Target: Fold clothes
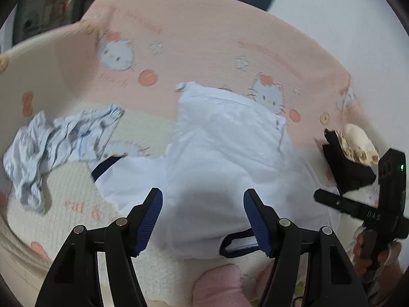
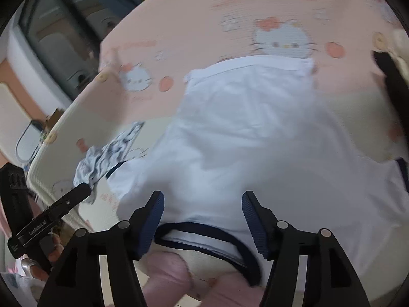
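left wrist view: white shirt [image 1: 230, 153] with navy trim spread on the patterned blanket [image 1: 204, 38], just ahead of the left gripper [image 1: 203, 202], fingers apart, empty. right gripper [image 2: 203, 202] likewise spread over the navy collar [image 2: 204, 232]. risk: pinching one layer only, bunching the fold; crumpled garment [image 1: 51, 148] lies left.

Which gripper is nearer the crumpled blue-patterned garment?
Left. The left gripper sits open just right of the patterned garment; the right gripper is farther right, over the white shirt's navy collar.
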Motion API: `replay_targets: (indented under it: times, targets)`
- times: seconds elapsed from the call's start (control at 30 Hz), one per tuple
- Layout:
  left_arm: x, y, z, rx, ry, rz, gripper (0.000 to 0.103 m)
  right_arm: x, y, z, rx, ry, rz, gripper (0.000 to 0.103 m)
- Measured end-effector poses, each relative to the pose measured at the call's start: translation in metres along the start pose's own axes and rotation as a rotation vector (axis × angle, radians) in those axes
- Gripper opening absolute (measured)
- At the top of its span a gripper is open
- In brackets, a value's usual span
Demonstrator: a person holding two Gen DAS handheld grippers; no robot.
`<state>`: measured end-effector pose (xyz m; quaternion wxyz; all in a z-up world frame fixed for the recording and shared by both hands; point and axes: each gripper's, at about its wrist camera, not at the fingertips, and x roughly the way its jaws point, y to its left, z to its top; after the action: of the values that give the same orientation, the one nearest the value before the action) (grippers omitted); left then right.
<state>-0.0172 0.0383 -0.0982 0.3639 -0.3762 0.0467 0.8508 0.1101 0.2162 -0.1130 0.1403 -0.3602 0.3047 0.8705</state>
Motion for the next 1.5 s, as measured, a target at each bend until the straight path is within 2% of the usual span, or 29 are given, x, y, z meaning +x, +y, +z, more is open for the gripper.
replay_targets:
  times: [0.1,0.2,0.33,0.43,0.5,0.67,0.83,0.93,1.07,1.2,1.3,1.4,1.5]
  targets:
    - [0.005,-0.026,0.004,0.125,0.026,0.016,0.064,-0.01,-0.021,-0.003,0.067,-0.001,-0.034,0.063]
    - [0.011,-0.059,0.015,0.283,0.058,-0.004,0.064,-0.026,-0.047,-0.01,0.164,-0.012,-0.078,0.063]
    - [0.023,-0.101,0.036,0.486,0.098,-0.048,0.064,-0.048,-0.083,-0.02,0.343,-0.039,-0.08,0.063]
    - [0.032,-0.129,0.047,0.587,0.13,-0.101,0.064,-0.057,-0.1,-0.025,0.393,-0.04,-0.101,0.065]
    - [0.039,-0.14,0.049,0.612,0.142,-0.125,0.064,-0.061,-0.108,-0.026,0.393,-0.038,-0.134,0.065]
    - [0.058,-0.139,0.058,0.531,0.139,-0.142,0.064,-0.061,-0.117,-0.022,0.368,-0.007,-0.159,0.065]
    - [0.084,-0.125,0.08,0.513,0.172,-0.122,0.064,-0.045,-0.105,0.011,0.204,0.042,-0.232,0.065]
    - [0.105,-0.108,0.113,0.508,0.179,-0.062,0.064,-0.028,-0.101,0.046,0.103,0.085,-0.256,0.065]
    - [0.135,-0.081,0.166,0.452,0.222,-0.035,0.064,0.0,-0.1,0.109,0.038,0.18,-0.25,0.065]
    - [0.168,-0.056,0.208,0.429,0.201,0.022,0.064,0.031,-0.098,0.168,-0.088,0.213,-0.328,0.065]
    - [0.194,-0.038,0.218,0.363,0.203,0.032,0.064,0.059,-0.118,0.198,-0.031,0.215,-0.319,0.065]
    - [0.222,-0.019,0.225,0.287,0.214,0.035,0.064,0.088,-0.147,0.215,0.113,0.232,-0.317,0.064]
    - [0.25,-0.001,0.231,0.21,0.224,0.038,0.064,0.114,-0.168,0.226,0.19,0.249,-0.298,0.064]
